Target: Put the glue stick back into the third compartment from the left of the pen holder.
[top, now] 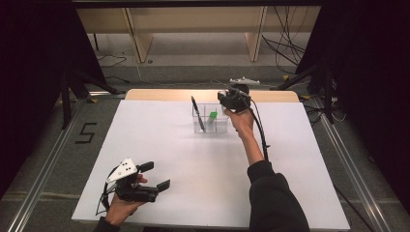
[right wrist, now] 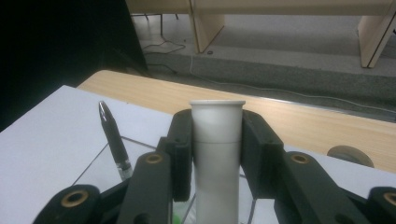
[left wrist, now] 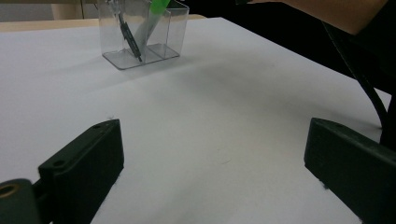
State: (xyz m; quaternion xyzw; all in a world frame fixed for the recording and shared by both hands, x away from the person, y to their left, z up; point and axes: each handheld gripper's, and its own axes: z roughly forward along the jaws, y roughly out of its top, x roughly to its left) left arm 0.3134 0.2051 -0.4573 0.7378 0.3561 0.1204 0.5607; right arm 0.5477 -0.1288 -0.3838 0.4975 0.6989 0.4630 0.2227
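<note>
Two grippers are working over the white table (top: 159, 145), and I am watching both. My right gripper (right wrist: 217, 140) is hovering at the far edge of the table, directly above the clear plastic holder (top: 211, 118). Its jaws are clamping a pale grey marker (right wrist: 217, 154), pads pressing on both sides of the barrel, flat end pointing up between them. In the left gripper view the marker's green cap (left wrist: 159, 5) is pointing down into the holder, leaning against its divider.

The holder is sitting near the middle of the far edge, well clear of both side edges. A black pen (top: 197, 113) is already standing in its left compartment, tilting, tip poking above the rim.

My left gripper (top: 153, 175) is resting near the front left corner, the hand lying on the table. Its jaws are standing wide apart with nothing between them, just bare white surface, aiming towards the holder, which is well apart from it.
</note>
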